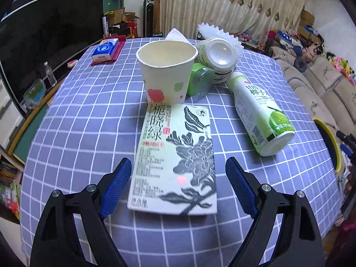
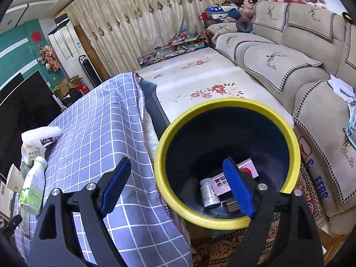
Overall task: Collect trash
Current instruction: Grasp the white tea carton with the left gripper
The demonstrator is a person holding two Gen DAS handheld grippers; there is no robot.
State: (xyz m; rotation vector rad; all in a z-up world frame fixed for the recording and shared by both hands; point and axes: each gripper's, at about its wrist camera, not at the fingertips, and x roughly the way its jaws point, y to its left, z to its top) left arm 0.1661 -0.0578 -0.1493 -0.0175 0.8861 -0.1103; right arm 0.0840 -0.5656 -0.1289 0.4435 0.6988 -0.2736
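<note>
I have the left hand-held gripper (image 1: 178,173) spread wide, empty, its blue pads either side of the near end of a flat tea carton (image 1: 175,160) lying in the lower centre of the left wrist view on the checked surface (image 1: 89,133). I judge the carton light and thin-walled, likely to crush; I would take it across its narrow width near the closest end. Behind it stands a paper cup (image 1: 165,71), soft-rimmed and easily tipped. To the right lies a coconut-drink bottle (image 1: 260,115), smooth, round and apt to roll; beyond it a toppled can (image 1: 217,59).

The right hand-held gripper (image 2: 175,182) is also wide and empty, above the yellow-rimmed bin (image 2: 222,219) in the lower centre of the right wrist view. Only this view shows the bin's inside: a pink carton (image 2: 222,184) and what appears to be a small grey can (image 2: 208,192). The left view catches only a sliver of the rim at its right edge.
</note>
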